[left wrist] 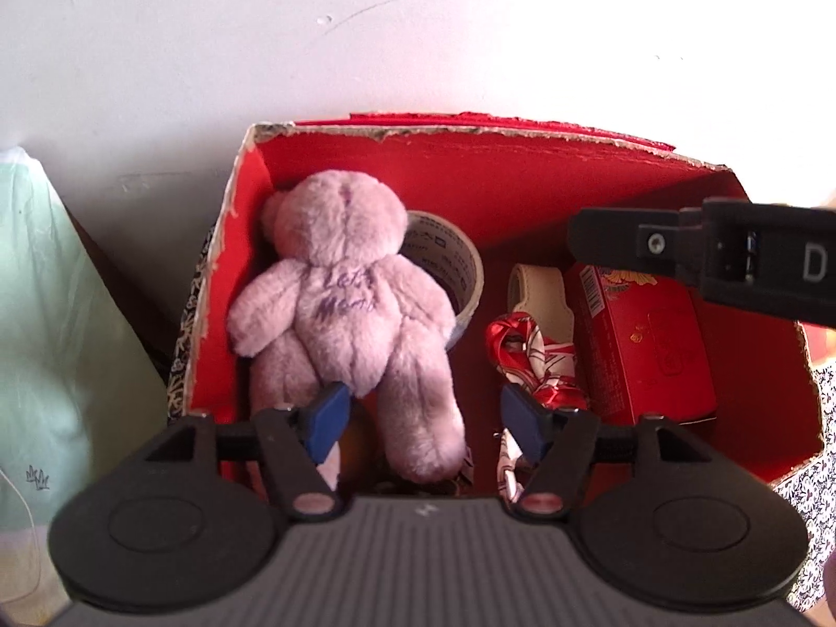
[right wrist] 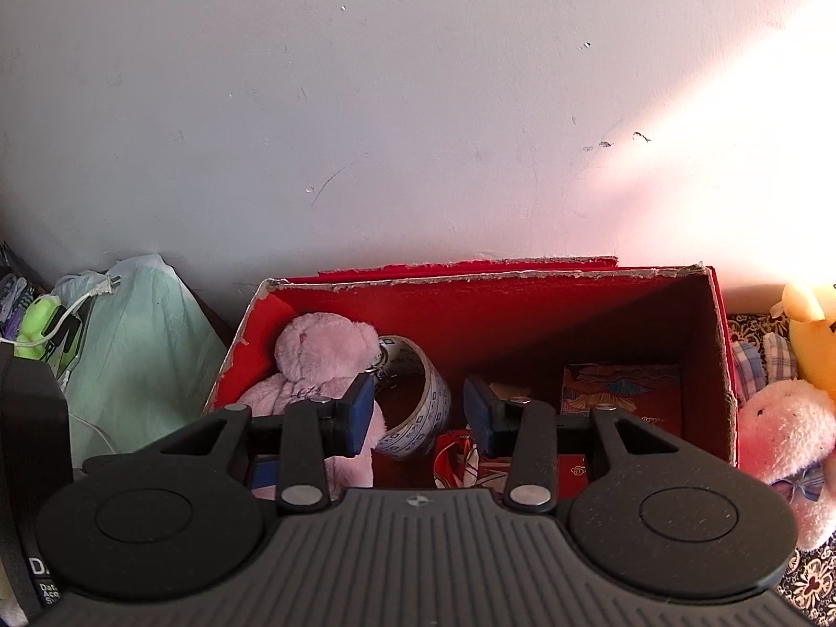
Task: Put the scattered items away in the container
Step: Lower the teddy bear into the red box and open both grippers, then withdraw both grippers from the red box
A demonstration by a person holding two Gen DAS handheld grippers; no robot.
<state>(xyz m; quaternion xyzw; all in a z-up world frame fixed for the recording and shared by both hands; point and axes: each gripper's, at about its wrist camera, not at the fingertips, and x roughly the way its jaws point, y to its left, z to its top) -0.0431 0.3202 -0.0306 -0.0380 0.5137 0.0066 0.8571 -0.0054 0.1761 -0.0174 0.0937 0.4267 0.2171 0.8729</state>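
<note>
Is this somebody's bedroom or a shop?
Probably a room in a home, perhaps a bedroom: soft toys lie on a patterned cloth beside a worn red box holding a teddy bear against a scuffed wall.

The red box is matt cardboard, its top rim torn rough and pale. The teddy bear is soft, fuzzy pink plush. The tape roll looks like smooth printed paper tape. The scarf is glossy satin-like cloth. The small red carton is smooth printed card. The green bag is thin, crinkled plastic. The wall is matt and scuffed.
</note>
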